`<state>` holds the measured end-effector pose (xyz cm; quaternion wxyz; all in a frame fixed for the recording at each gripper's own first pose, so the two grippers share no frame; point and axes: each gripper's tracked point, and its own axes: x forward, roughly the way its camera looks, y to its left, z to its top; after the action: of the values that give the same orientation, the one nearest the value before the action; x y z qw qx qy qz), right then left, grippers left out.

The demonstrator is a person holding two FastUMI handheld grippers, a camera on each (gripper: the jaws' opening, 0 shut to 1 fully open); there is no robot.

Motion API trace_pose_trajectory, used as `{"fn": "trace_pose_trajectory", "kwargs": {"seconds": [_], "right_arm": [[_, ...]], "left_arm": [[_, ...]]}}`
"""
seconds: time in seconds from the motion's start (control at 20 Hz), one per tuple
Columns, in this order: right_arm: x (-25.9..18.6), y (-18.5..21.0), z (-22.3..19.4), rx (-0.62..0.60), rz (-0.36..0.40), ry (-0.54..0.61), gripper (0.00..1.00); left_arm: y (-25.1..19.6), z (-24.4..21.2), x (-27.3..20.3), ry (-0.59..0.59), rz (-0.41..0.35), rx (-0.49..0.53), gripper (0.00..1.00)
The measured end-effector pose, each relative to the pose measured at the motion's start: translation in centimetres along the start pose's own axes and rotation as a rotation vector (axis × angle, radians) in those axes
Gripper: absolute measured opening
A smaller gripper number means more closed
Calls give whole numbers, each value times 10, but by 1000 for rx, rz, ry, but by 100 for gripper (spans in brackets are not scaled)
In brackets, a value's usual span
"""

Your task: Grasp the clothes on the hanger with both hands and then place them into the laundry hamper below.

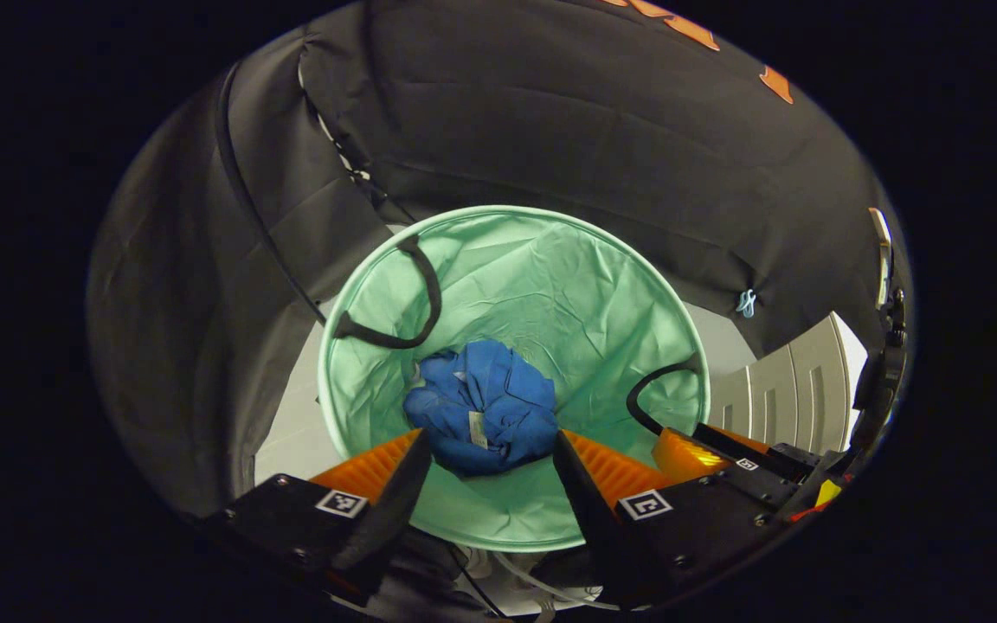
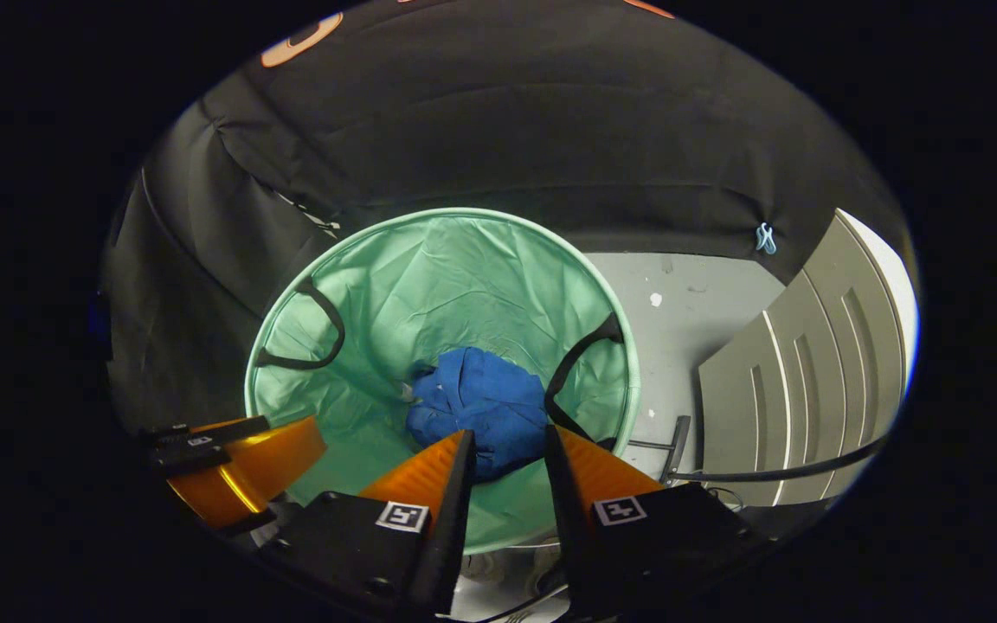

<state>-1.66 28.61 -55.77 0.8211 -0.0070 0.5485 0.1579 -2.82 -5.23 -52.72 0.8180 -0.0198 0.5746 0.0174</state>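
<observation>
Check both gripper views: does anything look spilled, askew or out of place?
Nothing stands out. The blue garment lies bunched at the bottom of the green laundry hamper, fully inside its rim. The left gripper and right gripper hang open above it.

1. Laundry hamper (image 1: 602, 285), green, round: one.
2. Black carry handles on hamper rim: two, one (image 1: 416, 298) on the left, one (image 1: 650, 394) on the right in left gripper view.
3. Blue garment (image 1: 485, 407), bundled at hamper bottom: one.
4. White tag (image 1: 477, 428) on garment: one.
5. Grippers: two, left gripper (image 1: 485, 454) and right gripper (image 2: 507, 454).
6. Square marker tags per gripper: two.
7. Small blue clip (image 2: 763, 235) on wall cloth: one.
8. Grey panelled door (image 2: 810, 381): one.
</observation>
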Motion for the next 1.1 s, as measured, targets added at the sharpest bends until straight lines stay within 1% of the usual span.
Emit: {"fn": "trace_pose_trajectory", "kwargs": {"seconds": [0.05,0.15,0.2,0.25,0.3,0.35,0.6,0.8,0.95,1.1], "right_arm": [[-6,2,1,2,3,-8,58],[-12,-3,6,-8,-9,-32,86],[-23,-4,11,-8,-17,-46,100],[-28,-4,14,-9,-18,-59,99],[-35,-3,18,-7,-14,-70,90],[-43,-4,23,-5,-10,-89,99],[-97,-11,57,-26,-11,-212,99],[-155,-25,89,-35,-26,-334,98],[-204,-34,117,-27,-32,-436,98],[-248,-45,144,-44,-62,-536,98]], "left_arm": [[1,0,-3,-1,-3,-2,93],[4,3,-14,-24,17,6,93],[10,9,-19,-47,35,5,96],[12,13,-24,-71,42,2,98],[8,17,-30,-89,39,-3,97],[6,21,-37,-104,34,-7,97],[-3,57,-84,-228,5,4,97],[-16,95,-137,-360,-21,9,97],[-26,114,-175,-441,-43,8,97],[-33,139,-215,-543,-59,15,97]]}}
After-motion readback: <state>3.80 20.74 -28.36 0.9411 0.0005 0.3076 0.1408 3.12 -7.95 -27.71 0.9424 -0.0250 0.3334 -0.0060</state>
